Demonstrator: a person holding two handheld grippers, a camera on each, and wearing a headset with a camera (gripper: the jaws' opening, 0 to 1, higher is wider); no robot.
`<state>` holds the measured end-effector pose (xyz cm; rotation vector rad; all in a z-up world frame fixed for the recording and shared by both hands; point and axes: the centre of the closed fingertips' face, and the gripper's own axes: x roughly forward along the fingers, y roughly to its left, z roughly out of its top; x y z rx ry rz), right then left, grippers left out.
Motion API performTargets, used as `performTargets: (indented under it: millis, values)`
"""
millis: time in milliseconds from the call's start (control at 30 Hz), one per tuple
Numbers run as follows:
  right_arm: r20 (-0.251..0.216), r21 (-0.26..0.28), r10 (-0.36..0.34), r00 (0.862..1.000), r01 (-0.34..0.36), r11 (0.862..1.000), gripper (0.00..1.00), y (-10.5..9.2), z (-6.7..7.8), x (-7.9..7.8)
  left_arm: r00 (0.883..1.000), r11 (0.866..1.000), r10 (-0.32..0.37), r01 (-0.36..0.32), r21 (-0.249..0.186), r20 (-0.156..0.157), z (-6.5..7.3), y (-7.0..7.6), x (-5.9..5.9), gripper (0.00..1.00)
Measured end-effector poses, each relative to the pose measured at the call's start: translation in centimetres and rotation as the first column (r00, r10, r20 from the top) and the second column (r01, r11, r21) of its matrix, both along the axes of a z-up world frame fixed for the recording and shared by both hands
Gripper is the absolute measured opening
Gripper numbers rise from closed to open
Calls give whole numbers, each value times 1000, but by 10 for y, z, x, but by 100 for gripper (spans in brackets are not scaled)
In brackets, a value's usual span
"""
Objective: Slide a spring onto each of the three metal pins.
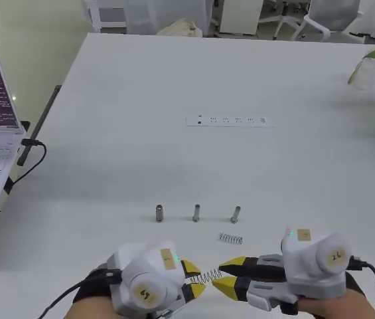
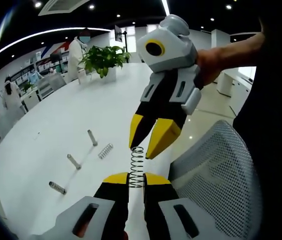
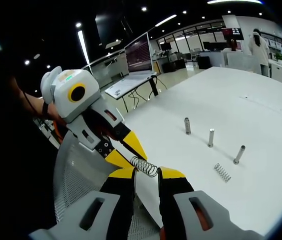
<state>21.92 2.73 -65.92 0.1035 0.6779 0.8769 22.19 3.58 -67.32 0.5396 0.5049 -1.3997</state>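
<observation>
Standing at about a third done, judging from the row of three short silver metal pins [image 1: 196, 213] upright toward the near edge of the white table [image 1: 107, 133]. Seeing wire coils sleeved over the pin at the left-edge end of the row [image 1: 159, 213], so counting that one finished. Finding the middle pin [image 1: 196, 211] and the pin at the right-edge end [image 1: 235, 214] bare. Spotting a loose silver wire spring [image 1: 231, 238] lying flat just on the near-edge side of that last pin, close but not touching. Holding a second small coiled steel spring [image 2: 137, 162] in the air by the near edge: pinching one end in the white-and-grey left gripper [image 2: 137, 177], with its yellow-tipped jaws almost closed on the coils. Meeting the other end with the matching right gripper [image 3: 147, 172], jaws narrowly parted around it; not being able to tell whether squeezing or merely touching. Leaving, by this reckoning, two springs to seat: the held one and the loose one
</observation>
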Motion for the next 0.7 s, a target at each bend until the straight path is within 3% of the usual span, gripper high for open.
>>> performTargets:
  millis: [267,700]
  values:
    - [-12,-6,-6,1000,5,1000,15,-4,-5,0,1000,1000,-20,20,-7,15,3,-4,-1,3]
    - [-3,22,10,1000,-10,1000,10,-1,5,2,999,999,-36,35,7,28,2,-5,-2,3]
